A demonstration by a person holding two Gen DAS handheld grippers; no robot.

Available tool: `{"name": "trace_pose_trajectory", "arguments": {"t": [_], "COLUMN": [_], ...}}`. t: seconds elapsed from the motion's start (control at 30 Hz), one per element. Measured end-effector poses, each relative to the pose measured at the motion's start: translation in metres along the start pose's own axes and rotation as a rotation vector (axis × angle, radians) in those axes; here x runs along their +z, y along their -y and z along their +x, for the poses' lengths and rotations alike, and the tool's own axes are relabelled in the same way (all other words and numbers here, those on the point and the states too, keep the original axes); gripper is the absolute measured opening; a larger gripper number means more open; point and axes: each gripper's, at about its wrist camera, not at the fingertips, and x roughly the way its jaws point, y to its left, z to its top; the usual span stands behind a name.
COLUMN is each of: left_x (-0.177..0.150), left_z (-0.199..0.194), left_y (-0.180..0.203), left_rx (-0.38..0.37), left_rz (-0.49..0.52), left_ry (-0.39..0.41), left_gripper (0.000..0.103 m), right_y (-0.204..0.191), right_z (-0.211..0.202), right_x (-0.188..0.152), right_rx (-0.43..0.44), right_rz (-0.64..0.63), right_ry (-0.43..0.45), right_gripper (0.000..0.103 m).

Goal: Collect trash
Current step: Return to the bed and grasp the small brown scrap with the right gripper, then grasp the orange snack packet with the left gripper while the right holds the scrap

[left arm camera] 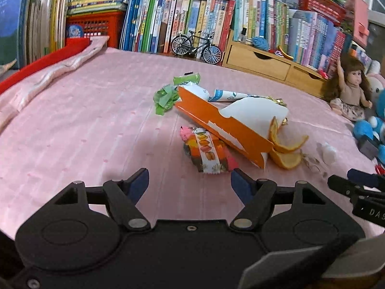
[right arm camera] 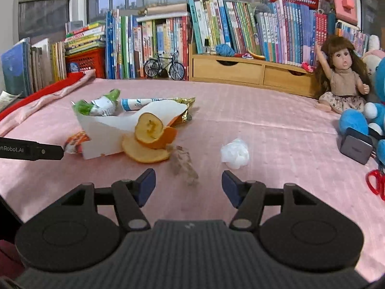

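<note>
Trash lies in a heap on the pink tablecloth (left arm camera: 84, 125). An orange-and-white torn carton (left arm camera: 223, 122) (right arm camera: 108, 130) lies across the heap, with orange peels (left arm camera: 286, 149) (right arm camera: 149, 139) at its near end. A pink snack wrapper (left arm camera: 207, 151) lies just ahead of my left gripper (left arm camera: 190, 183), which is open and empty. Green wrappers (left arm camera: 168, 94) (right arm camera: 96, 103) and a white-blue wrapper (left arm camera: 228, 95) lie behind the carton. A clear crumpled wrapper (right arm camera: 184, 163) lies right before my open, empty right gripper (right arm camera: 189, 185), and a white crumpled tissue (right arm camera: 235, 153) sits just to its right.
Books (right arm camera: 168, 41), a red basket (left arm camera: 93, 27), a model bicycle (left arm camera: 196, 45) and a wooden drawer unit (right arm camera: 245, 71) line the back. A doll (right arm camera: 341, 77), blue plush toy (right arm camera: 365, 118), grey charger (right arm camera: 356, 148) and red scissors (right arm camera: 376, 183) sit right. A red tray with pink cloth (left arm camera: 60, 60) lies left.
</note>
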Motion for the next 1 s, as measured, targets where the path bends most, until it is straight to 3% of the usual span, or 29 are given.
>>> {"name": "trace_pose_trajectory", "arguments": {"t": [0.2, 0.3, 0.37, 0.4, 0.43, 0.47, 0.57, 0.7, 1.0], "left_x": [0.006, 0.006, 0.008, 0.007, 0.007, 0.007, 0.005, 0.004, -0.005], "left_z": [0.029, 0.035, 0.039, 0.04, 0.04, 0.04, 0.036, 0.029, 0.011], "left_y": [0.002, 0.005, 0.007, 0.007, 0.007, 0.007, 0.01, 0.006, -0.006], "left_rx": [-0.005, 0.011, 0.007, -0.007, -0.025, -0.042, -0.014, -0.039, -0.07], "left_rz": [-0.06, -0.058, -0.058, -0.062, -0.065, -0.071, -0.039, -0.044, -0.086], "left_ry": [-0.007, 0.014, 0.023, 0.026, 0.023, 0.022, 0.042, 0.047, 0.041], "left_gripper": [0.072, 0.064, 0.051, 0.046, 0.033, 0.031, 0.015, 0.01, 0.006], "right_y": [-0.004, -0.006, -0.007, -0.008, -0.009, -0.011, -0.016, -0.02, -0.018], "right_z": [0.031, 0.044, 0.05, 0.053, 0.055, 0.056, 0.053, 0.047, 0.028], "right_x": [0.012, 0.013, 0.012, 0.011, 0.01, 0.009, 0.007, 0.007, 0.005], "right_rx": [-0.009, -0.007, -0.004, 0.0, 0.004, 0.007, 0.013, 0.016, 0.034], "right_rz": [-0.013, -0.015, -0.019, -0.021, -0.024, -0.028, -0.049, -0.059, -0.027], "right_ry": [-0.027, -0.05, -0.063, -0.071, -0.077, -0.078, -0.07, -0.061, -0.036], "right_gripper": [0.074, 0.073, 0.069, 0.063, 0.059, 0.05, 0.039, 0.027, 0.021]}}
